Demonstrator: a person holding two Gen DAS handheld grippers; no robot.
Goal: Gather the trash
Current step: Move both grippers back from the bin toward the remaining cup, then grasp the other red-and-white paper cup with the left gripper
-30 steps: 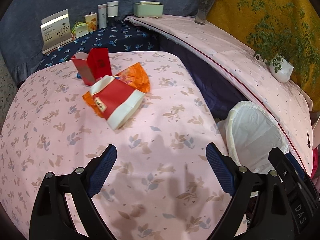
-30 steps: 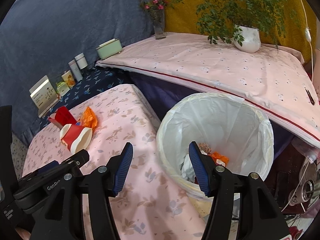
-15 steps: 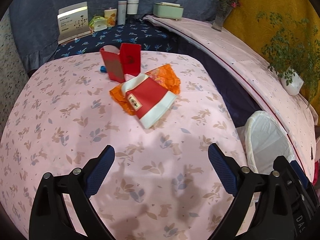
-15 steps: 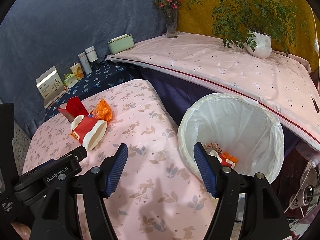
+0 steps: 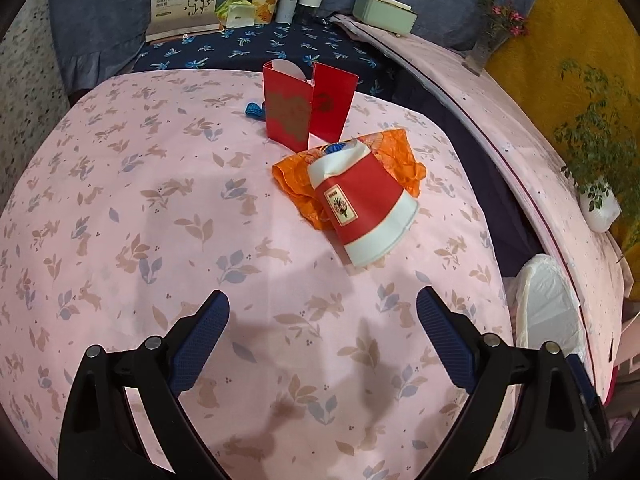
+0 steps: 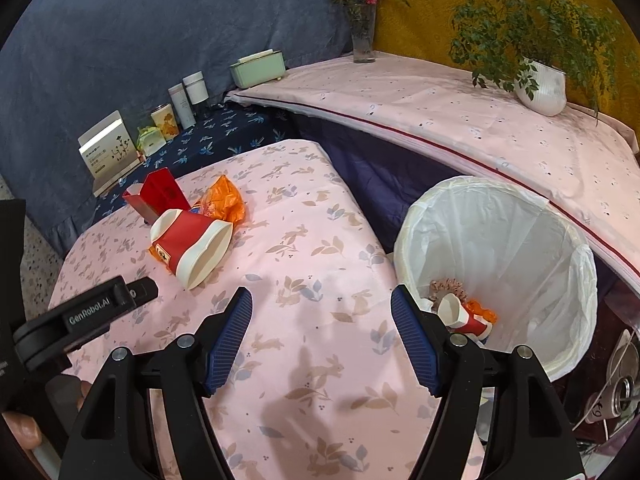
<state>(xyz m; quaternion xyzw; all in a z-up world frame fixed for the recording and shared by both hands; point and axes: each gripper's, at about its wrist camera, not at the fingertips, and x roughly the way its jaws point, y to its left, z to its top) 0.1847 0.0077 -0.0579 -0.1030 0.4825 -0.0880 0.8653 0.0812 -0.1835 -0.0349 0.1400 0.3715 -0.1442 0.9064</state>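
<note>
A crushed red and white paper cup (image 5: 362,210) lies on its side on an orange wrapper (image 5: 396,160) on the pink floral table (image 5: 160,208). A red paper box (image 5: 308,110) stands behind them, with a small blue scrap (image 5: 253,110) to its left. My left gripper (image 5: 322,336) is open and empty, above the table short of the cup. My right gripper (image 6: 322,332) is open and empty over the table's right edge. The cup (image 6: 192,246), wrapper (image 6: 224,200) and box (image 6: 158,196) lie to its far left. The white-lined bin (image 6: 496,264) at right holds trash.
A dark blue shelf (image 5: 256,46) behind the table carries a card (image 5: 186,4), jars and a green box (image 5: 384,14). A pink-covered ledge (image 6: 460,120) holds a flower vase (image 6: 362,36) and a potted plant (image 6: 540,84). The left gripper's body (image 6: 88,316) shows at left.
Both grippers have swung left, away from the bin and toward the table. The cup, wrapper and box now sit more central in the left wrist view. Both grippers stay open.
</note>
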